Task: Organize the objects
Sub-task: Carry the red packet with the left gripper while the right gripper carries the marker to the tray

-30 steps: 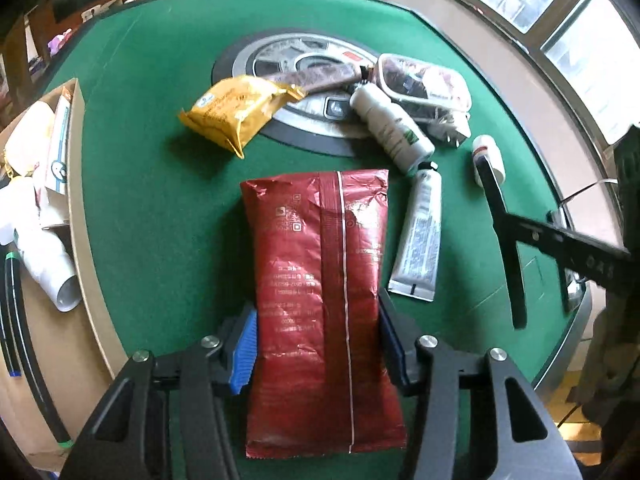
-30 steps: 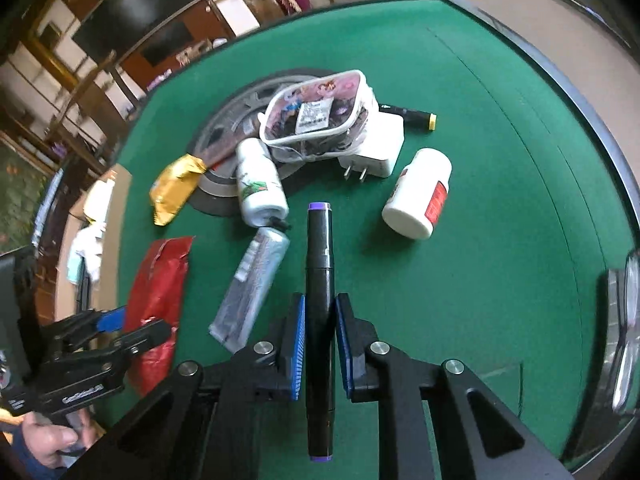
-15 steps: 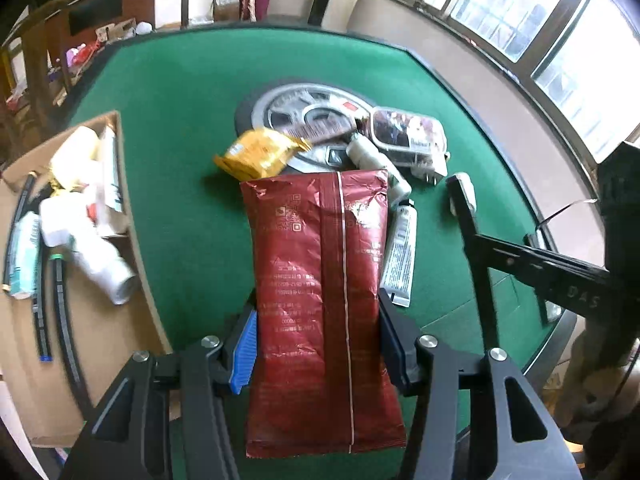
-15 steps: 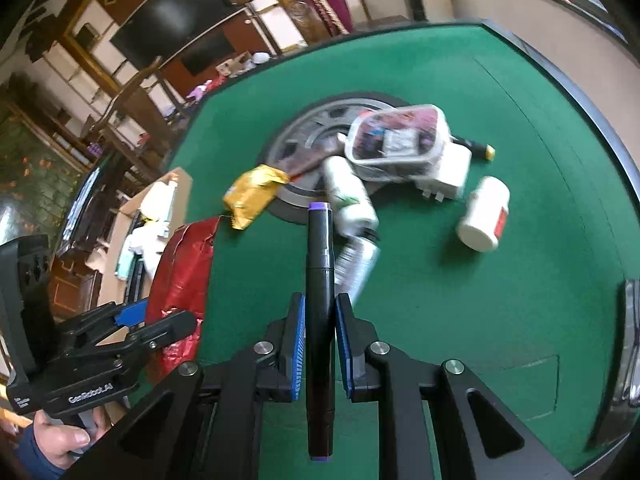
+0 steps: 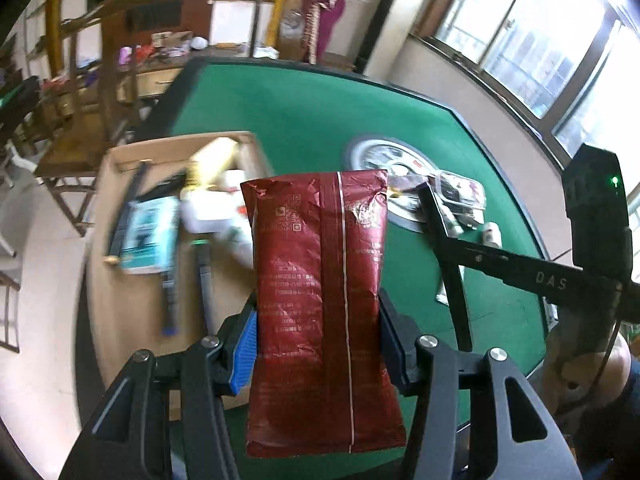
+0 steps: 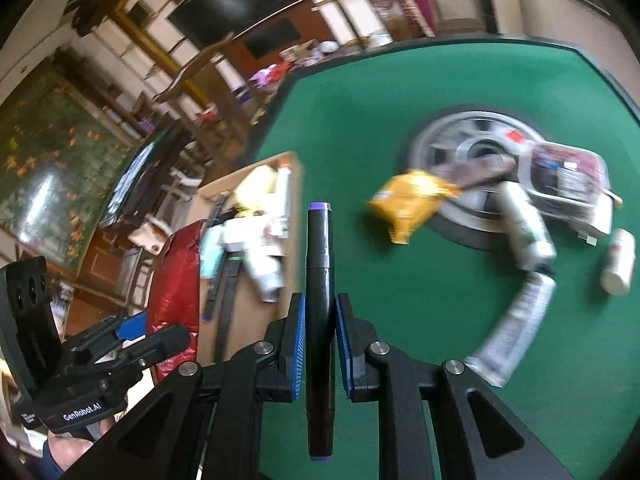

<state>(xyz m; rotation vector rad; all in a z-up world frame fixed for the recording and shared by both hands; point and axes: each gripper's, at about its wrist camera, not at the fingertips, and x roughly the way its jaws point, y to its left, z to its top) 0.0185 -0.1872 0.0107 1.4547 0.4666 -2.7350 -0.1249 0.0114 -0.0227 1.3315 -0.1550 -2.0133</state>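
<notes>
My left gripper (image 5: 318, 340) is shut on a dark red foil packet (image 5: 320, 296), held upright above the green table's near left edge. Behind it lies an open cardboard box (image 5: 120, 288) with a white bottle (image 5: 208, 212), a teal packet (image 5: 148, 232) and pens inside. My right gripper (image 6: 320, 344) is shut on a black marker (image 6: 319, 280) with purple end caps, pointing toward the same box (image 6: 256, 312). In the right wrist view the left gripper (image 6: 132, 336) carries the red packet (image 6: 176, 280) at the lower left.
On the green table (image 6: 360, 120) lie a yellow snack bag (image 6: 412, 200), a clear pouch (image 6: 564, 176), white bottles (image 6: 528, 228), a tube (image 6: 516, 324) and a small pill bottle (image 6: 620, 260), around a round grey disc (image 6: 476, 148). Wooden chairs (image 5: 80, 92) stand beyond the box.
Both grippers have risen and swung left from the clutter on the table toward the cardboard box, each keeping its grip. The box now fills more of both views.
</notes>
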